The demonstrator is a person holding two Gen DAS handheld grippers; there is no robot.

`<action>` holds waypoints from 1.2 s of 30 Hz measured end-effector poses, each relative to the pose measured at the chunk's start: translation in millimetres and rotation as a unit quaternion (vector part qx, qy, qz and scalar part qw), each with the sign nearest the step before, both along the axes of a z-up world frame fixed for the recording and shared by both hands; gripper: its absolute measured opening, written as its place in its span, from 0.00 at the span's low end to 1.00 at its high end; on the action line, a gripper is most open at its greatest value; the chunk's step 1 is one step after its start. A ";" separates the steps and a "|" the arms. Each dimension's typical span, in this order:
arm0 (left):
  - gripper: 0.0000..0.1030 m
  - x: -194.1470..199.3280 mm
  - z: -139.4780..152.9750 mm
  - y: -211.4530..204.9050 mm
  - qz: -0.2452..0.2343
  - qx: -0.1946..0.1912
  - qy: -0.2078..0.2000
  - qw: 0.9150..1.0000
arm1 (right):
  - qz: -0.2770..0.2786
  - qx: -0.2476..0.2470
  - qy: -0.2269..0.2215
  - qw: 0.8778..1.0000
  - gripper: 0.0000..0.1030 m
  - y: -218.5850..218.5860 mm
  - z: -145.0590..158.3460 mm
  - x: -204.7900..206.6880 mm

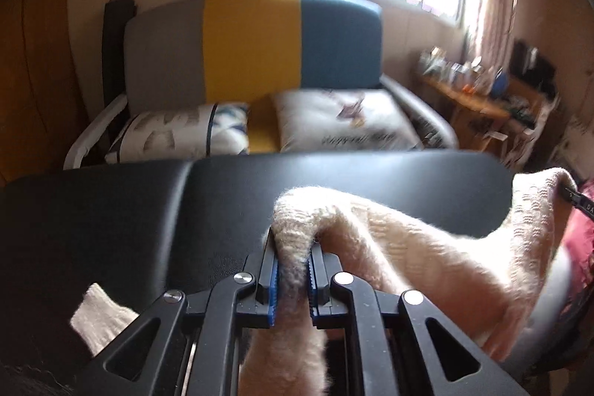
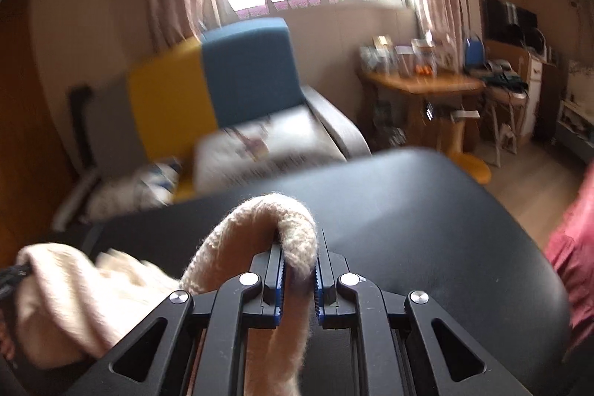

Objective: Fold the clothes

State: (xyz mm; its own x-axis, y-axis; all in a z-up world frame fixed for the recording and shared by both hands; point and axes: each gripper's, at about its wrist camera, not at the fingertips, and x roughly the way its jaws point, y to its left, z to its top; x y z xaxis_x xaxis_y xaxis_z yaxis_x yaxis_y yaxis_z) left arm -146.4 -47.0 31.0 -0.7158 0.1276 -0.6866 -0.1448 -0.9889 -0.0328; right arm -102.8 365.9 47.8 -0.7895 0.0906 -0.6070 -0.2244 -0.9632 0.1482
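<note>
A cream knitted sweater (image 1: 427, 247) hangs stretched between both grippers above a black padded table (image 1: 148, 203). My left gripper (image 1: 293, 247) is shut on a bunched fold of the knit, which loops over its fingertips and drops below. The cloth runs right and up to the other gripper's tip (image 1: 579, 201) at the frame edge. In the right wrist view, my right gripper (image 2: 300, 247) is shut on another thick fold of the sweater (image 2: 260, 221), and the rest sags left toward a bunched mass (image 2: 74, 292).
Beyond the black table (image 2: 427, 218) stands a sofa with a grey, yellow and blue back (image 1: 252, 43) and two printed cushions (image 1: 341, 121). A cluttered wooden desk (image 2: 419, 84) sits under the window to the right. Pink-red cloth (image 2: 575, 247) lies at the table's right edge.
</note>
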 end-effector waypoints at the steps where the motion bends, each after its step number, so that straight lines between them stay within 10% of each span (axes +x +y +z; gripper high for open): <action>1: 0.11 -8.2 -11.8 5.9 0.003 -0.018 -0.007 1.000 | -0.007 -0.006 -0.021 1.000 0.12 4.0 -14.5 -11.9; 6: 0.18 -36.0 -73.4 30.1 0.002 -0.097 -0.065 0.993 | -0.019 0.020 -0.106 0.994 0.14 8.8 -75.5 -50.8; 9: 0.19 -44.2 -106.8 36.7 -0.002 -0.120 -0.114 0.986 | -0.010 0.030 -0.161 0.986 0.39 9.5 -102.6 -60.0; 21: 0.22 29.3 -64.8 -14.7 -0.004 -0.002 -0.057 0.998 | 0.031 -0.098 -0.046 0.994 0.65 16.5 -36.0 66.8; 29: 0.24 88.6 -77.6 -46.0 0.042 -0.016 -0.034 0.998 | 0.107 -0.116 -0.147 0.977 0.65 -49.1 -80.9 80.4; 36: 0.24 93.4 -93.9 -51.6 0.064 -0.034 -0.060 0.996 | 0.129 -0.130 -0.138 0.973 0.08 -44.4 -75.4 63.8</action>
State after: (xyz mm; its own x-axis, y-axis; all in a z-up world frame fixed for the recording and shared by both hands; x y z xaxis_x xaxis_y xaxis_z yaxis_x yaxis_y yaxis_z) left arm -53.0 -98.6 -62.9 -0.6352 -0.0089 -0.7723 -0.0173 -0.9995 0.0258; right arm -39.0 321.5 -27.6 -0.5690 -0.2740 -0.7753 -0.0454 -0.9310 0.3623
